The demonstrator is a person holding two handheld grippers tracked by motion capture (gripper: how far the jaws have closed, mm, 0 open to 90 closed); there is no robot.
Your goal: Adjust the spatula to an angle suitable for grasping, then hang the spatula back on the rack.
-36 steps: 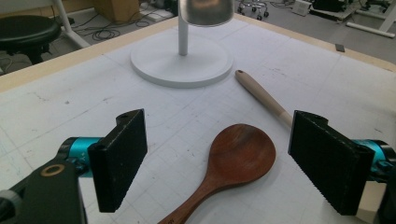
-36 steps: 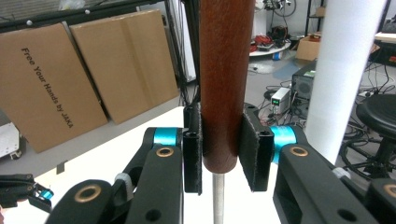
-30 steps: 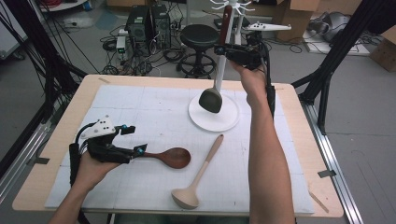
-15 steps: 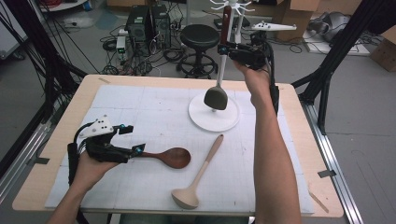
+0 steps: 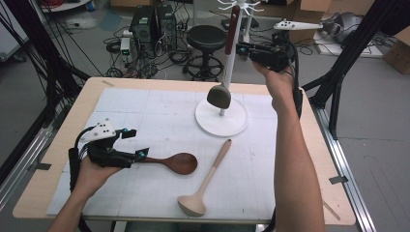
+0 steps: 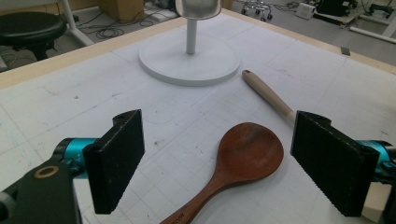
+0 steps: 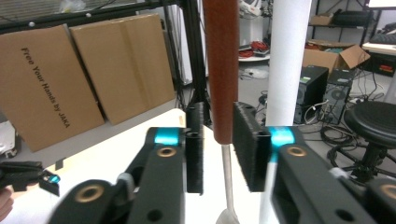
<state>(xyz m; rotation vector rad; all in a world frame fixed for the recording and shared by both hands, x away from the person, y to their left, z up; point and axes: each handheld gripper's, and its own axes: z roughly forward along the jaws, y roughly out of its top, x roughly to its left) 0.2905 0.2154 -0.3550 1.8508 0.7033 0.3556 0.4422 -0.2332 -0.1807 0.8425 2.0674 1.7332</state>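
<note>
Nearest, a pale wooden ladle [image 5: 205, 181] lies flat on the mat, waiting. Just beyond, the left gripper [image 6: 219, 163] sits spread wide around the dark wooden spoon [image 5: 171, 162], lined up to grab it, I'd guess. Farther back, the right gripper [image 7: 218, 149] pinches a metal ladle's red handle [image 7: 220, 65] beside the white rack [image 5: 221, 118], probably so it can hang it.
</note>
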